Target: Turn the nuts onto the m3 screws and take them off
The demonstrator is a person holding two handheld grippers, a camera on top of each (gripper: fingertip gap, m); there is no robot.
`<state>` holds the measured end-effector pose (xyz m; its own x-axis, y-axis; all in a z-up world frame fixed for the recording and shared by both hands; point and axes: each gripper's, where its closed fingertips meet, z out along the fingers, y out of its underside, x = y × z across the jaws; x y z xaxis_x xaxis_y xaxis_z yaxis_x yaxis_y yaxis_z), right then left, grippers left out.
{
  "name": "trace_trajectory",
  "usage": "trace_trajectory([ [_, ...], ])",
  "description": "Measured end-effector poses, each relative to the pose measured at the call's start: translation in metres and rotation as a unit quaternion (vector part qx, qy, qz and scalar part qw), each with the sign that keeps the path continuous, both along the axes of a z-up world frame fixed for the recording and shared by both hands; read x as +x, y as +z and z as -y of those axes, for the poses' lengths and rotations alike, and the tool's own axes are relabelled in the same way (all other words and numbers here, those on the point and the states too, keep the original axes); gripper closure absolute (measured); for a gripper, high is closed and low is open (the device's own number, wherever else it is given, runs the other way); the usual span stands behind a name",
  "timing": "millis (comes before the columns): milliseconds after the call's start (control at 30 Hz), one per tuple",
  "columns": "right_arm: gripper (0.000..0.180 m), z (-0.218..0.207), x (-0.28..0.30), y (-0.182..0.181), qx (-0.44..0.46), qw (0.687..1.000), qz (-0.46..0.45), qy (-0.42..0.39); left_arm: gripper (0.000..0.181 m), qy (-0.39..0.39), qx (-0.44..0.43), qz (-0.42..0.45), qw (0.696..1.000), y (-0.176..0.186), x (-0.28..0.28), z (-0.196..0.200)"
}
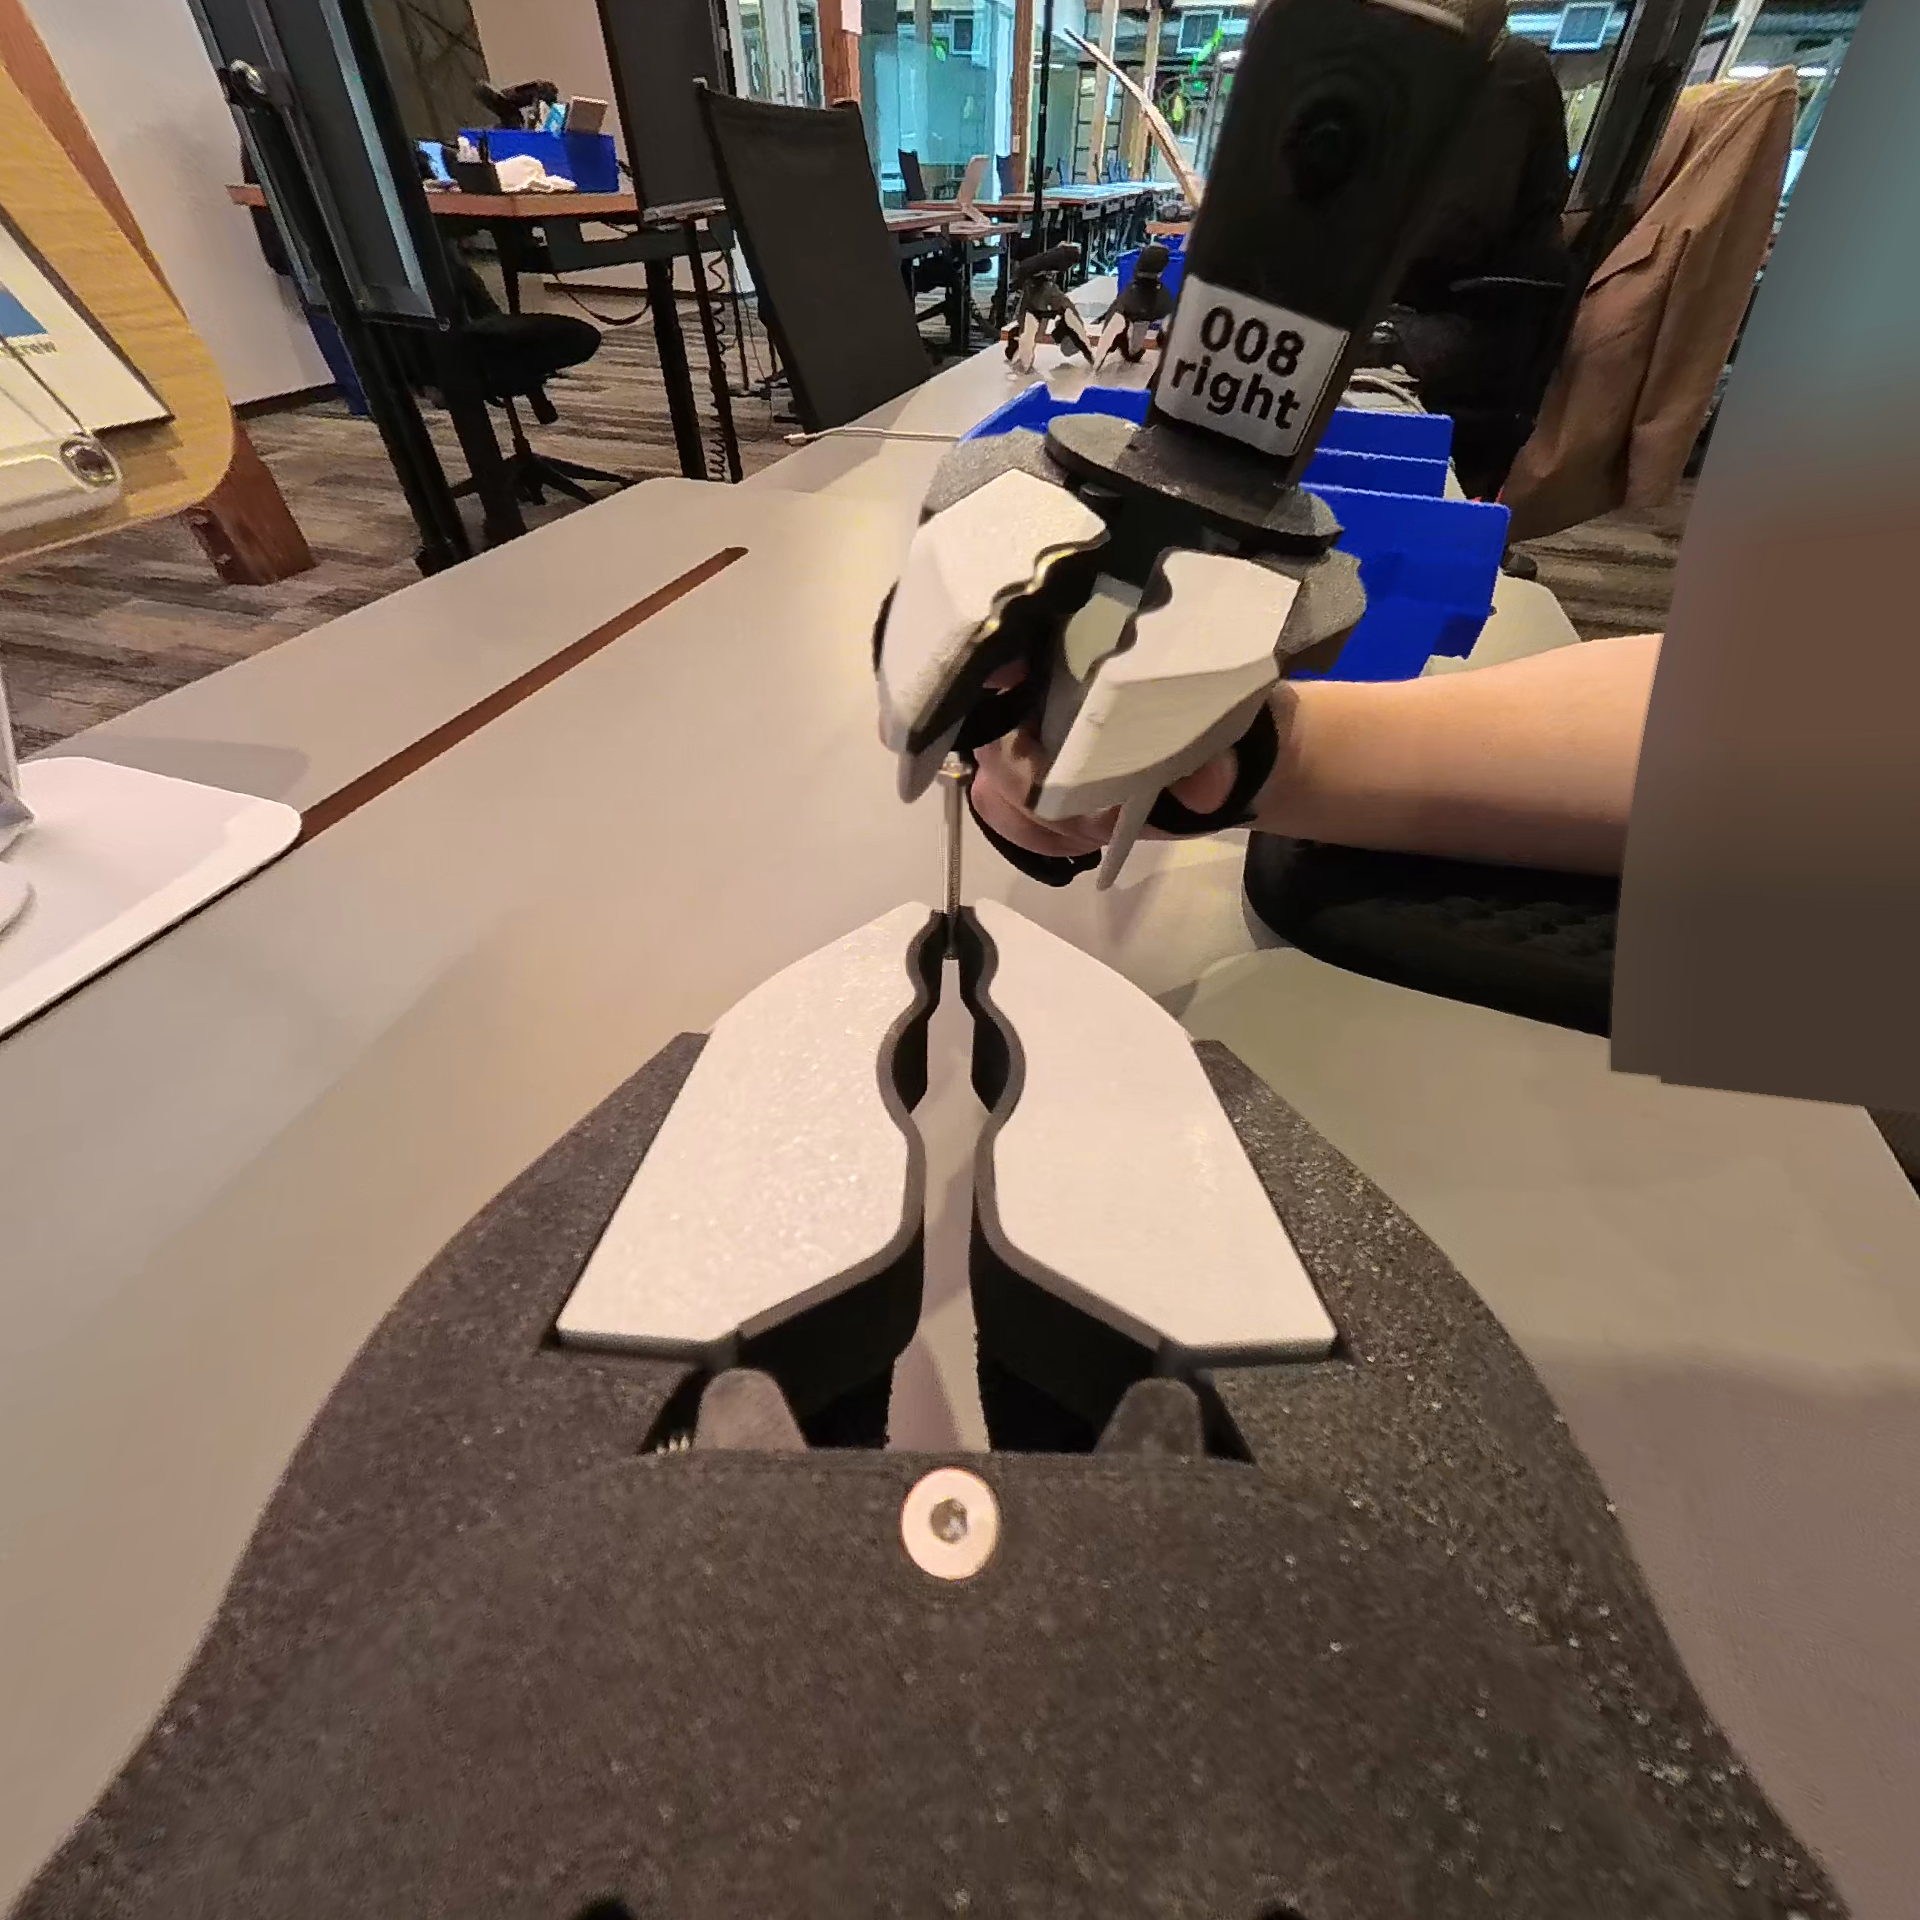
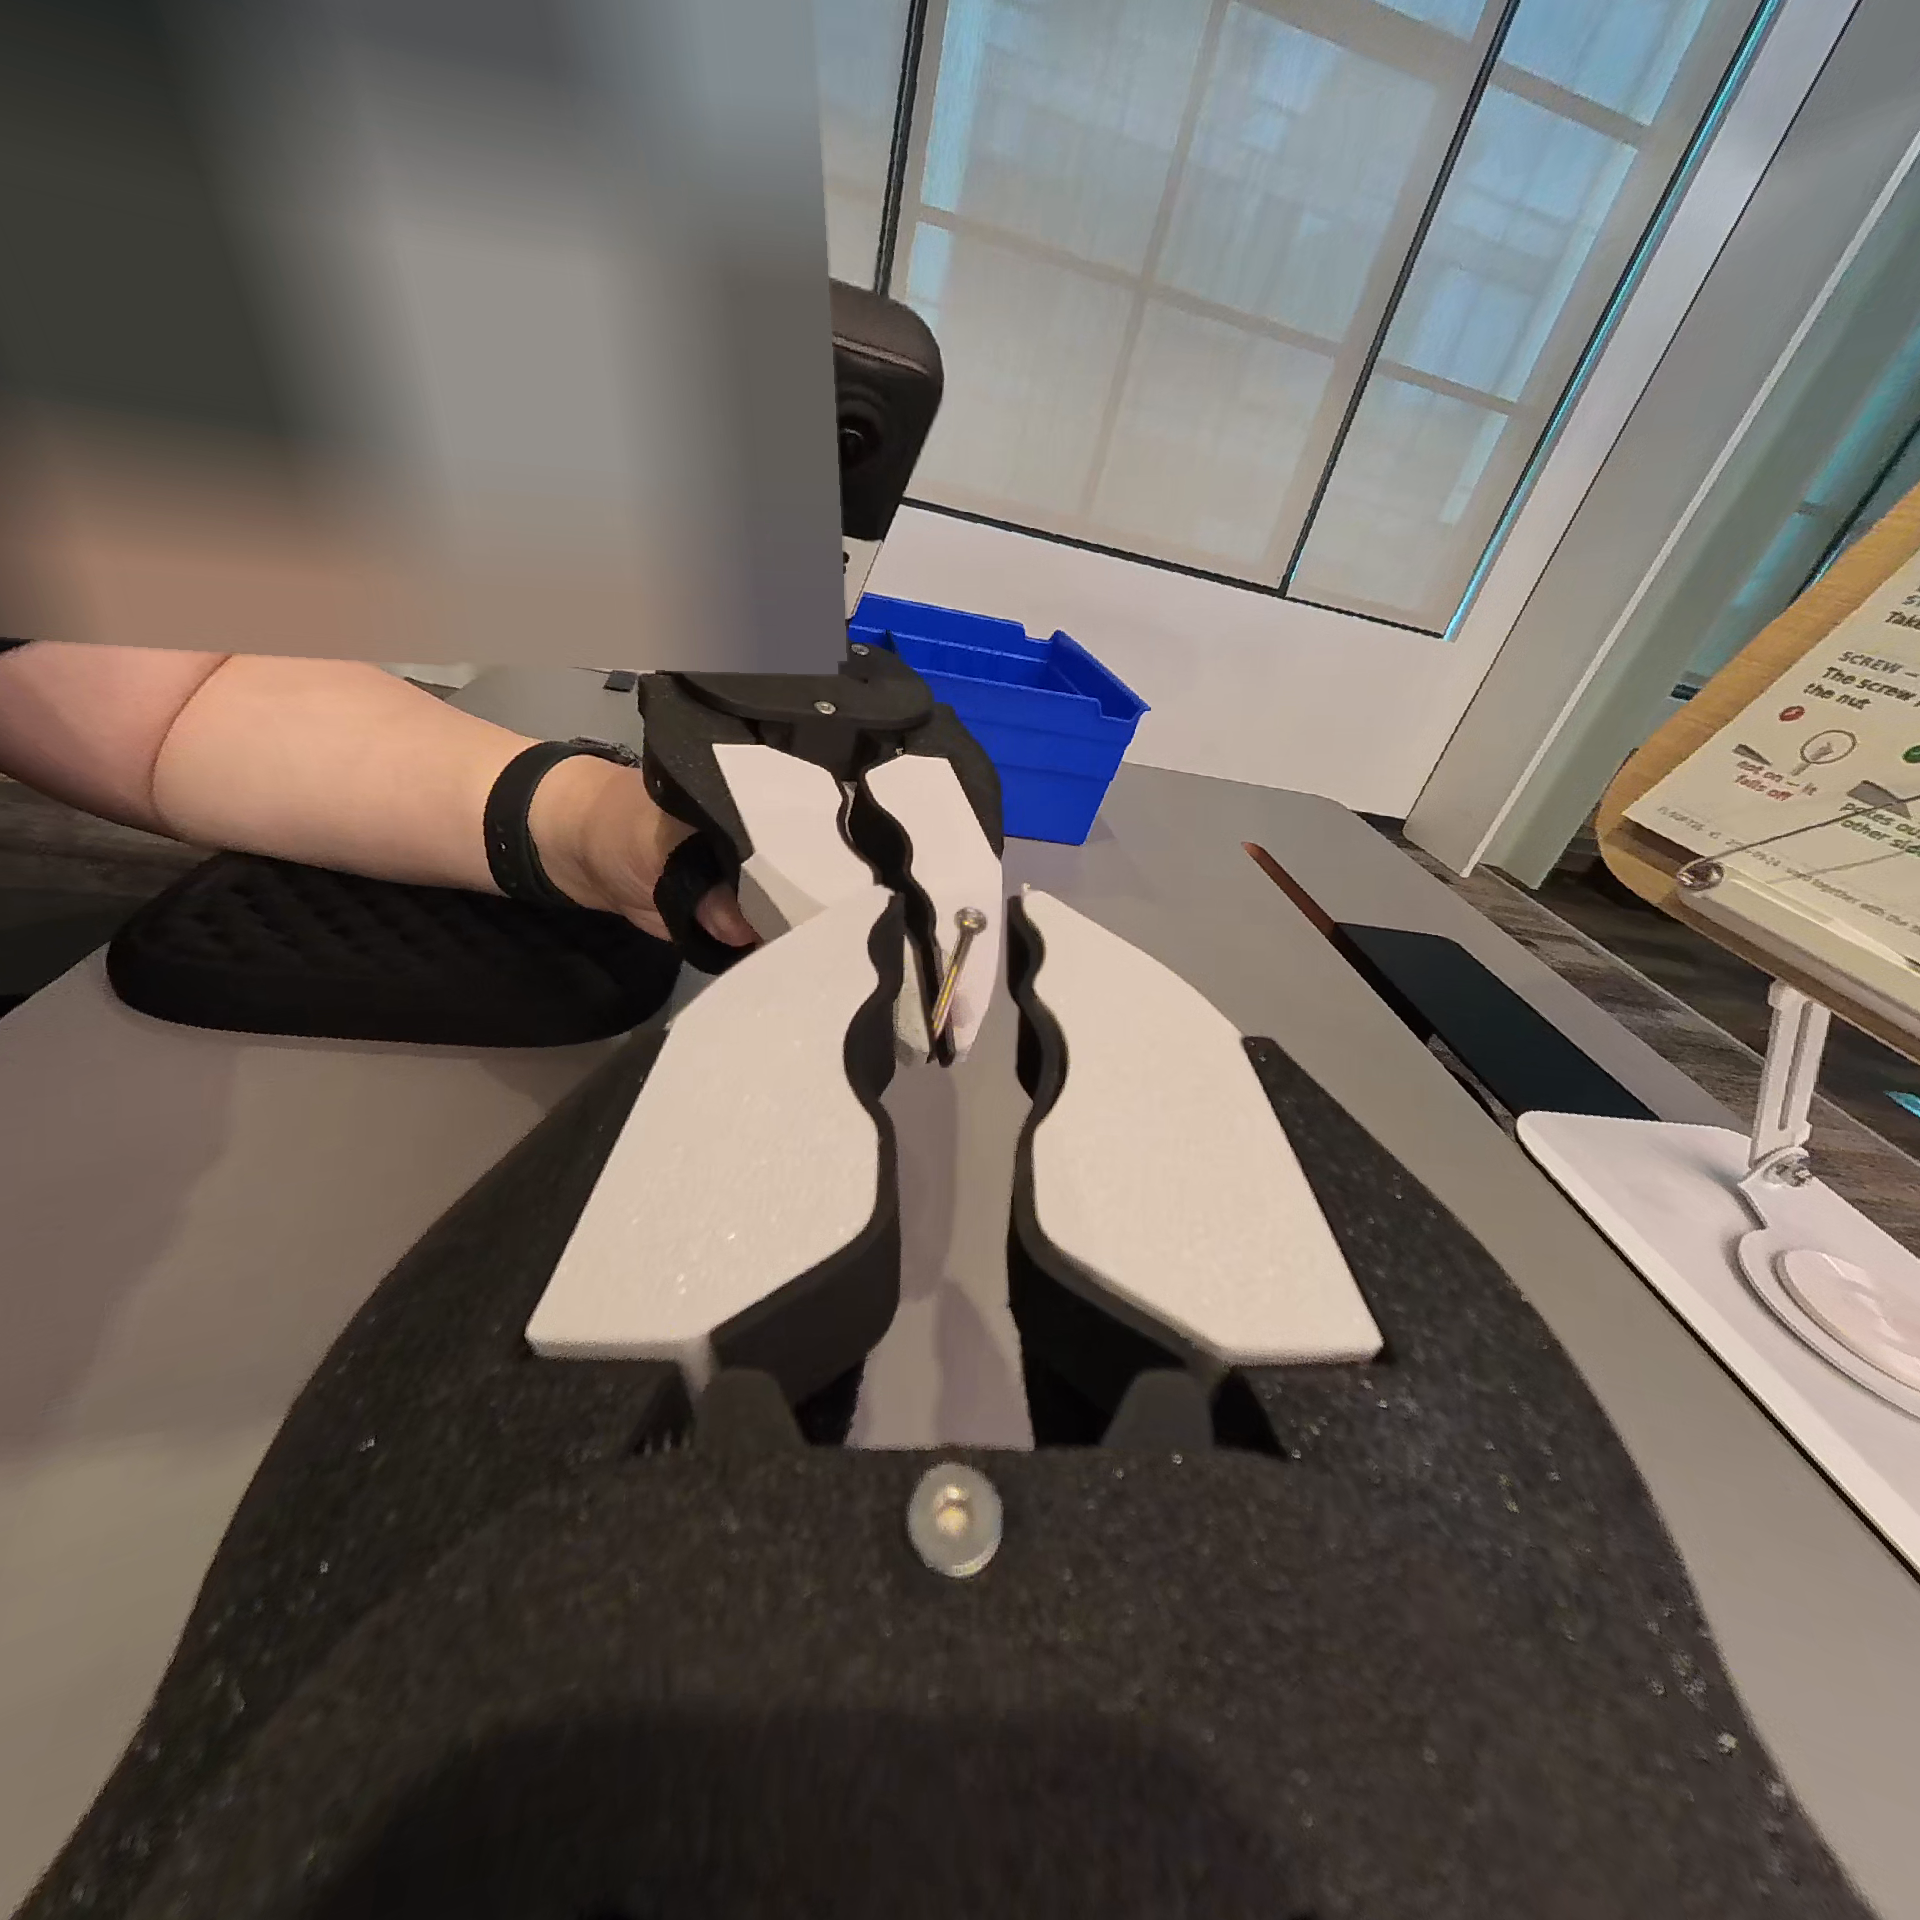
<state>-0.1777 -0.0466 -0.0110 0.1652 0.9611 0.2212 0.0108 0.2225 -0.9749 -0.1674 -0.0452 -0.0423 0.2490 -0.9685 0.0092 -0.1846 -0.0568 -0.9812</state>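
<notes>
My left gripper (image 1: 951,920) is shut on the lower end of a thin m3 screw (image 1: 951,842), which stands up from its fingertips with its head on top. My right gripper (image 1: 1013,826) hangs over it from above, jaws open, with one fingertip (image 1: 914,774) right beside the screw head. In the right wrist view my right gripper (image 2: 956,899) is open with the screw (image 2: 956,977) in the gap between its tips, and the left gripper (image 2: 940,1044) pinches the screw from behind. I cannot make out a nut.
Blue bins (image 1: 1392,540) (image 2: 997,707) stand at the far side of the grey table (image 1: 520,935). A black padded mat (image 2: 364,956) lies under the person's forearm. A white stand with an instruction board (image 2: 1766,1195) is at the table's side. Spare grippers (image 1: 1049,312) lie far back. My left and right fingertips are right by each other.
</notes>
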Motion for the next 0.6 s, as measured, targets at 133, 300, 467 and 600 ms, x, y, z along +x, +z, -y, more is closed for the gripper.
trace_trajectory([
  [133, 0.161, 0.0031, -0.0024, -0.0032, 0.006, 1.0, 0.011, 0.005, 0.179, 0.002, 0.0, 0.002, 1.0, 0.0006, -0.0009, -0.0009],
  [300, 0.164, 0.0007, 0.0012, 0.0003, 0.002, 1.0, 0.0, 0.002, 0.178, 0.008, -0.004, 0.007, 1.0, 0.0017, -0.0038, -0.0043],
  [467, 0.158, 0.0009, -0.0014, 0.0018, -0.009, 1.0, -0.004, 0.003, 0.178, 0.001, -0.002, 0.001, 1.0, -0.0004, -0.0008, -0.001],
  [600, 0.159, 0.0029, -0.0034, -0.0046, 0.0, 1.0, 0.017, 0.008, 0.179, 0.003, -0.001, 0.003, 1.0, 0.001, -0.0021, -0.0019],
])
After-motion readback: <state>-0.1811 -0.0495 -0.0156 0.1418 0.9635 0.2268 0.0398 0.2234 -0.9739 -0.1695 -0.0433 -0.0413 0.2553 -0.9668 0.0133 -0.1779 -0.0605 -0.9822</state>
